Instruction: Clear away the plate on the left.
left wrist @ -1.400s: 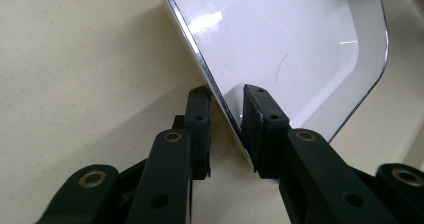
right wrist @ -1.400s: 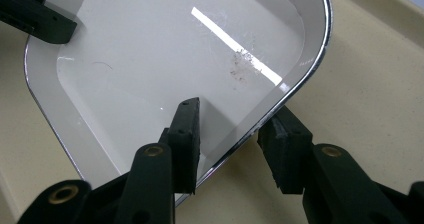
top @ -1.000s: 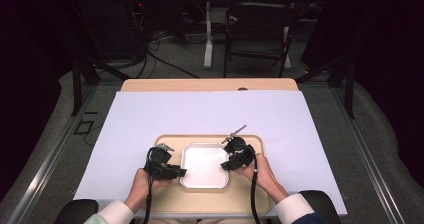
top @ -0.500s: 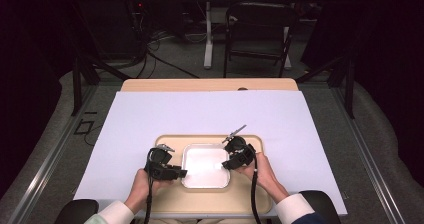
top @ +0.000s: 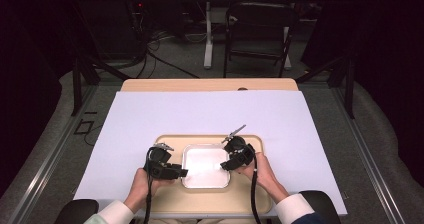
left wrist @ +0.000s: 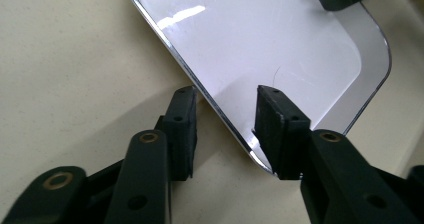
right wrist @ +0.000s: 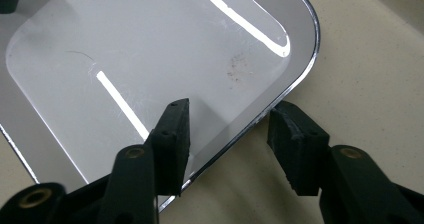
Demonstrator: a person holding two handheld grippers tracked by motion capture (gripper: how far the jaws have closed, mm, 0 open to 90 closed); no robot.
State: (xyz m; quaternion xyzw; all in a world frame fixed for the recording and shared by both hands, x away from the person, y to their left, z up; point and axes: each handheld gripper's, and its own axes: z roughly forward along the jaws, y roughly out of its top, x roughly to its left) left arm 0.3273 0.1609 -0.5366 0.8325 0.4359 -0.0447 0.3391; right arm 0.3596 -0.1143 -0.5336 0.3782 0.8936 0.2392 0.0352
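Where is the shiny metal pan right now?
In the high view, the metal pan sits centred on the beige tray, between the left gripper and right gripper.

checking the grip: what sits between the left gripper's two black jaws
In the left gripper view, the rim of the shiny square metal tray runs between the left gripper jaws, which have just been opening, pads clear.

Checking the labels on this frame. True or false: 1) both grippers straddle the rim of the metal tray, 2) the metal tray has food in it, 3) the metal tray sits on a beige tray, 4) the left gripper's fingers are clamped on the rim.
1) True. The left gripper and right gripper each have one finger either side of the metal tray rim.
2) False. It is empty, showing only glare and faint smudges.
3) True. It rests on the beige tray, on the white sheet.
4) False. Its jaws have just been opening; gaps show beside the rim.
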